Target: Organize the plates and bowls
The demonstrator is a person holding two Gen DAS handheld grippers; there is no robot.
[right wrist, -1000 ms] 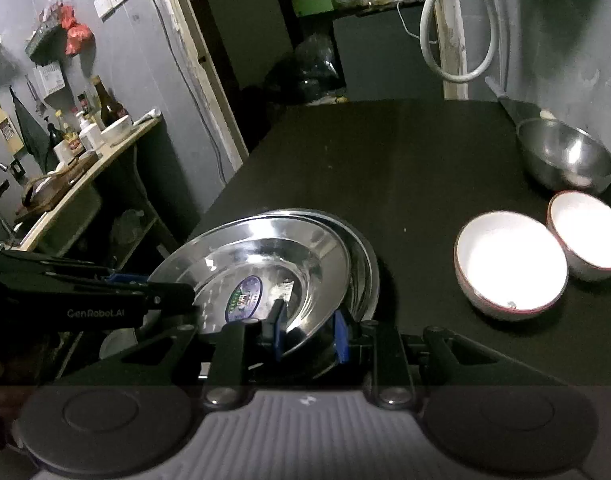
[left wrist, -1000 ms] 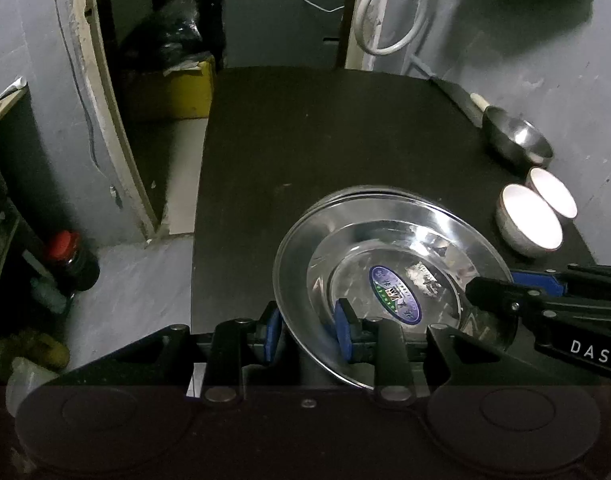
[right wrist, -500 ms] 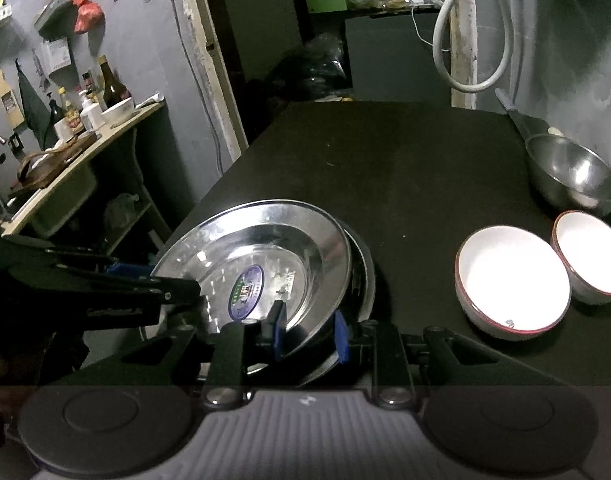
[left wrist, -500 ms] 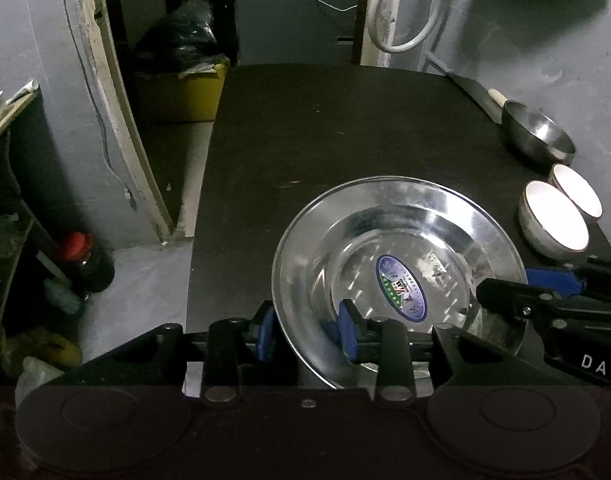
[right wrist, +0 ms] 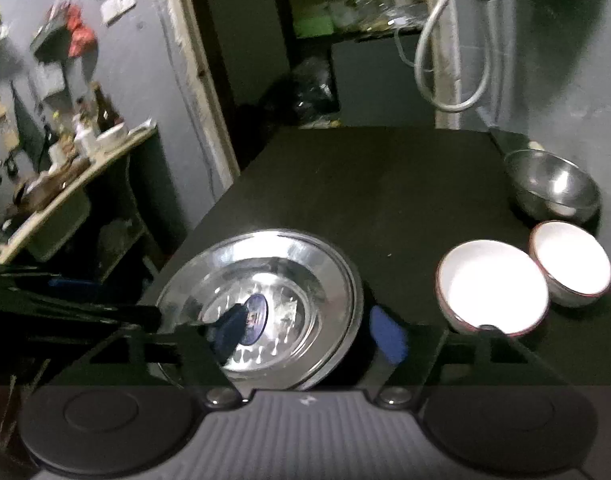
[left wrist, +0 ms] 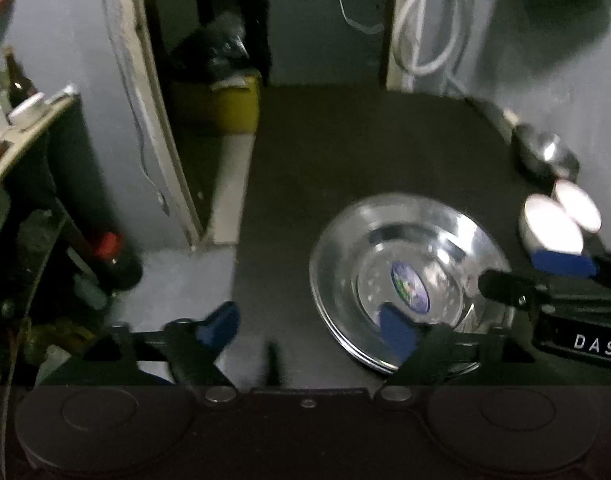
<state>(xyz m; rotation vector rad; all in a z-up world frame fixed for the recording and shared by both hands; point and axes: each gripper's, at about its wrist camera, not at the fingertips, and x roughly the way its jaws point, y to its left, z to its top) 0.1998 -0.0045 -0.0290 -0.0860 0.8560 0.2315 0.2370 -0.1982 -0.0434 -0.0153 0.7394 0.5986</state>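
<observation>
A stack of steel plates [left wrist: 425,232] [right wrist: 289,252], the top one bearing a blue sticker, lies flat near the front left of the black table [left wrist: 345,152] [right wrist: 385,184]. My left gripper [left wrist: 309,328] is opening, its pads off the plate, the stack's near left rim between them. My right gripper [right wrist: 308,332] is also opening and straddles the stack's right rim without pressing. Two white bowls [right wrist: 493,284] [right wrist: 573,264] sit side by side to the right. Behind them stands a steel bowl [right wrist: 553,188] [left wrist: 549,152].
The table's left edge drops to the floor, where a red-capped bottle [left wrist: 109,252] stands. A cluttered shelf with bottles [right wrist: 85,148] lies further left. A yellow bin [left wrist: 225,104] sits beyond the table. A white hose [right wrist: 445,80] hangs on the back wall.
Both grippers have opened and let go of the top plate, which now rests flat on the stack. The left gripper has drawn back and up a little.
</observation>
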